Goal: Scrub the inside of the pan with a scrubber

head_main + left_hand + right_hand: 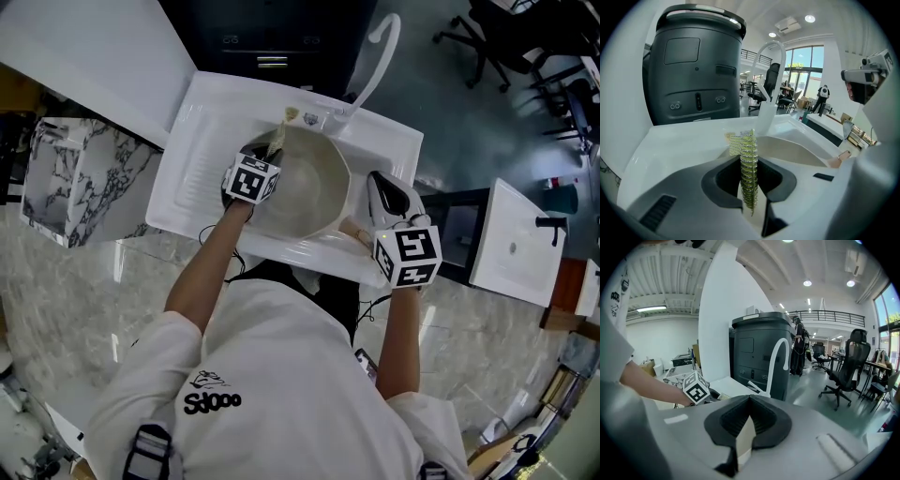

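A cream pan [305, 187] sits in the white sink [202, 122]; its pale wooden handle [354, 232] points to the near right. My left gripper [269, 155] is at the pan's left rim, shut on a yellow-green mesh scrubber [277, 139]. In the left gripper view the scrubber [748, 173] stands upright between the jaws of the left gripper [750, 190], with the pan [797, 152] beyond. My right gripper [380, 187] is at the pan's right side. The right gripper [746, 439] is shut on the pale handle [745, 434].
A white curved faucet [375, 66] rises at the sink's back edge. A dark bin [696, 65] stands behind the sink. A marble-patterned box [80, 183] is to the left, and a small white table [516, 239] to the right. Office chairs [492, 42] stand far behind.
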{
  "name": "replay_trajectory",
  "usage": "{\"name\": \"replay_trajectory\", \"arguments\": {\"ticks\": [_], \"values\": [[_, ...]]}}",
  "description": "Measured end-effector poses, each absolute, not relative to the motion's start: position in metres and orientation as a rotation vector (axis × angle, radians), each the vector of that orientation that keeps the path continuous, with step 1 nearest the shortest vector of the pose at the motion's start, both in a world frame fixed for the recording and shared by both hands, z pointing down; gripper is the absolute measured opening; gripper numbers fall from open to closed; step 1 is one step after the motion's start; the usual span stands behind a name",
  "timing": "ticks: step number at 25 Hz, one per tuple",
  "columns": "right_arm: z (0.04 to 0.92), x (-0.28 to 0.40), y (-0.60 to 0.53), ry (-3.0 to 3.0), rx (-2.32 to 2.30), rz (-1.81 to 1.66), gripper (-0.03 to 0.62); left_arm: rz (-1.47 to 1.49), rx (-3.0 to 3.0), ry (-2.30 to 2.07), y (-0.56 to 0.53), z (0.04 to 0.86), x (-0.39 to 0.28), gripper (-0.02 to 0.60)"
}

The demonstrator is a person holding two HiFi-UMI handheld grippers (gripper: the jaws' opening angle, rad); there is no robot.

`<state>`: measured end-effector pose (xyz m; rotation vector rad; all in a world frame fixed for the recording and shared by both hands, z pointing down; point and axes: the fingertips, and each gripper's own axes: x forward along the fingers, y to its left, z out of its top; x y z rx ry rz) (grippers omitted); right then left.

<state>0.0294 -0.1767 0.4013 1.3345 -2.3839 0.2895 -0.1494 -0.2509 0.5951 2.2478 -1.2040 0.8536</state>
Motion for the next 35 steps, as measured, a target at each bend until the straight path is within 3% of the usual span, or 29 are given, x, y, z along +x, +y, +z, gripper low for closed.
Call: {"name": "replay_trajectory", "arguments": {"ticks": [35], "values": [[0.451, 0.056, -0.175, -2.321, 1.368, 0.421, 0.009, 0.893, 2.157, -1.122, -0.285, 0.654, -0.105, 0.067]]}}
